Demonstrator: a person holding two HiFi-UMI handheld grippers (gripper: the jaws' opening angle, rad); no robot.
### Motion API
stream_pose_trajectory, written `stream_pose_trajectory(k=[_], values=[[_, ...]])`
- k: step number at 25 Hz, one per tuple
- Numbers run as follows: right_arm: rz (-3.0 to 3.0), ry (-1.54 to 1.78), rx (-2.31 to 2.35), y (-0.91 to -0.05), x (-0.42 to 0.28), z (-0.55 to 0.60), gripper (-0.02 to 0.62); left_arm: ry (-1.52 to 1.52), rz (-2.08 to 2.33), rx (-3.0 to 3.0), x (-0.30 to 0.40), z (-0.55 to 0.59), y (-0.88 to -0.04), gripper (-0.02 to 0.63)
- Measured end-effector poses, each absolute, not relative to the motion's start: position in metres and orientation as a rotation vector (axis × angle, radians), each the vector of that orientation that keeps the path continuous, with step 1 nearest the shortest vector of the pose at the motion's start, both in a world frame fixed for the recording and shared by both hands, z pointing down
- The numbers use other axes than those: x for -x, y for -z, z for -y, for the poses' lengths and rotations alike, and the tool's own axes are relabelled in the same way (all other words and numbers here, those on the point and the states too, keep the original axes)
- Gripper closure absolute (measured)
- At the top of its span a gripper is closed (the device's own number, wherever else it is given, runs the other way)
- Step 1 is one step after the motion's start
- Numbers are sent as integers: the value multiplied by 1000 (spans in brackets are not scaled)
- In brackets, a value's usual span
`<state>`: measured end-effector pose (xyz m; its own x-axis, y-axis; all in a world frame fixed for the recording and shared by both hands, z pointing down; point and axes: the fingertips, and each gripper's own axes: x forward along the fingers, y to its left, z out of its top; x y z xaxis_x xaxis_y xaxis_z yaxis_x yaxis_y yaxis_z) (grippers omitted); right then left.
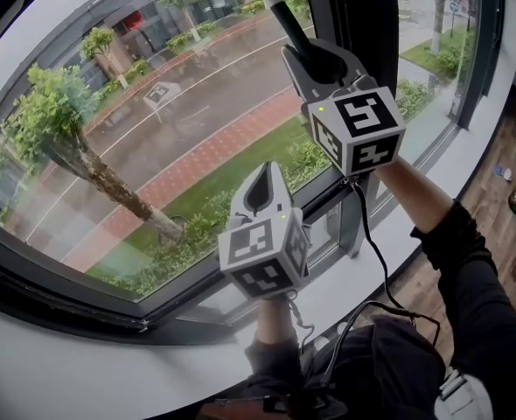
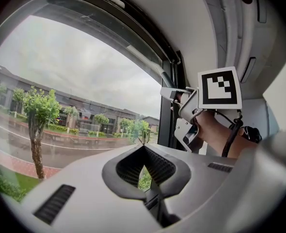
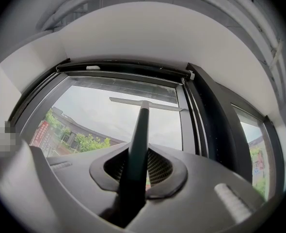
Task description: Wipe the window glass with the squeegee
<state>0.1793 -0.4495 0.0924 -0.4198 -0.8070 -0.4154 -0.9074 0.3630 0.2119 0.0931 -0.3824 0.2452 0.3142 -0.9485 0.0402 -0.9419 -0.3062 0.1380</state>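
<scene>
Your right gripper [image 3: 139, 152] has its jaws clamped on the squeegee [image 3: 139, 125], pinching the dark handle from both sides. The handle runs straight out ahead of the jaws and the pale blade [image 3: 145, 103] sits crossways at the far end. The blade is up high on the glass [image 3: 94, 118], just under the top frame [image 3: 128, 67], and it looks like it's against the pane, though I can't tell that for sure. Off to the right of those jaws there's the dark post [image 3: 206, 130] between this pane and the next one. Your left gripper [image 2: 143, 147] has its jaws pushed together with nothing in them; you just see greenery from outside through the little slot. It's pointed at the same glass, lower than the right gripper and well apart from the squeegee. From the left gripper view, your right gripper and forearm [image 2: 215, 135] show up above and to the right of the jaws.
</scene>
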Motion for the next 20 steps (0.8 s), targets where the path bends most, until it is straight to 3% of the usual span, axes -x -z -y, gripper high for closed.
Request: stream_pose_trajectory(k=[20], values=[[-2435,-554,1583,-161,-168,440,528,-13,1719,-2389,-101,360,-300,607]])
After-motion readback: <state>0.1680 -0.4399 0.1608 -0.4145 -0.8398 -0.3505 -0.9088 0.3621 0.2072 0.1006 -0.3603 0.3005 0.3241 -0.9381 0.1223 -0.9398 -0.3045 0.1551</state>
